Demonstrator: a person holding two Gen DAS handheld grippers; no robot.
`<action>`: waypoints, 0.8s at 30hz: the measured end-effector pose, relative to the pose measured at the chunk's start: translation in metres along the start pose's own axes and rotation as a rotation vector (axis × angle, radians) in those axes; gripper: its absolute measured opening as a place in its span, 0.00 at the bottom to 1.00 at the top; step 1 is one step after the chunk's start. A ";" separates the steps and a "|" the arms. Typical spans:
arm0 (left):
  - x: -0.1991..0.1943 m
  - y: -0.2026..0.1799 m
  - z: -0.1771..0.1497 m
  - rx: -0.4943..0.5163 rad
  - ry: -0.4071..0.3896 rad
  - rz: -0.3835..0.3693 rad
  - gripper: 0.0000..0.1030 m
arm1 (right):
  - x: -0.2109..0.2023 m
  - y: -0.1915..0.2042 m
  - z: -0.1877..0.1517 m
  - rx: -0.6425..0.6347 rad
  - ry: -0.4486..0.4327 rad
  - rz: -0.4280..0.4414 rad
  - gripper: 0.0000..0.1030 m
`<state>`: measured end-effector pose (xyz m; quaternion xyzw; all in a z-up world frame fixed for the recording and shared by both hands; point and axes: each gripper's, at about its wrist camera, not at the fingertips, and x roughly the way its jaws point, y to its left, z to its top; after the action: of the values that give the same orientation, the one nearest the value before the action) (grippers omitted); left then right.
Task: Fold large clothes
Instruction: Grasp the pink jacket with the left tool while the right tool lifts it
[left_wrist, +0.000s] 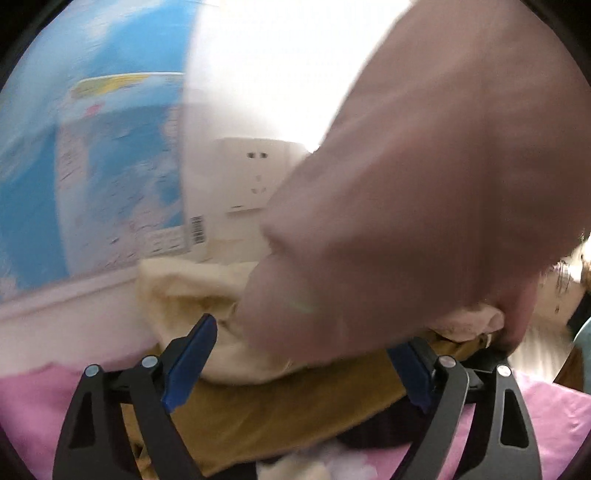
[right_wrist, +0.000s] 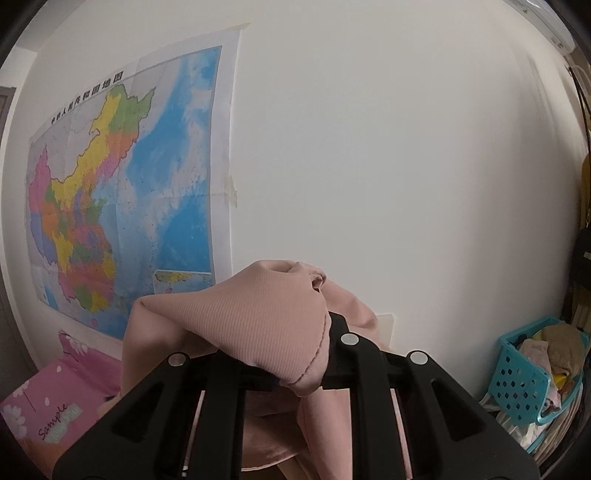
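Item: my right gripper (right_wrist: 291, 354), clamped on a bunched fold of the pink ribbed garment (right_wrist: 258, 317), held high before the wall map (right_wrist: 122, 192) so the cloth can hang free, I judge. The garment's long axis runs downward from the grip. My left gripper (left_wrist: 303, 365), jaws spread, holding nothing, faces the hanging pink cloth above a tan and cream pile of clothes (left_wrist: 266, 406) on the pink bedding (left_wrist: 554, 410).

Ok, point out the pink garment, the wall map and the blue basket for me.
pink garment (right_wrist: 258, 325), right wrist view, ribbed fold above the tool.
wall map (right_wrist: 122, 192), right wrist view, coloured middle.
blue basket (right_wrist: 517, 384), right wrist view, perforated front wall.
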<state>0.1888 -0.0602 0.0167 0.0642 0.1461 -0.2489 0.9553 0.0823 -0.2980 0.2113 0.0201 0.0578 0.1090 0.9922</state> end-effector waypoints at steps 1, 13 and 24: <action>0.005 -0.003 0.003 0.010 0.009 -0.011 0.58 | -0.002 -0.002 -0.001 0.005 0.000 -0.002 0.13; -0.065 -0.030 0.100 0.022 -0.174 -0.079 0.13 | -0.103 -0.019 0.041 -0.009 -0.145 -0.052 0.10; -0.274 -0.016 0.194 -0.025 -0.425 0.030 0.12 | -0.281 0.032 0.115 -0.050 -0.416 0.121 0.10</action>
<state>0.0006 0.0127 0.2855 0.0006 -0.0565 -0.2405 0.9690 -0.1831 -0.3311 0.3582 0.0208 -0.1522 0.1635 0.9745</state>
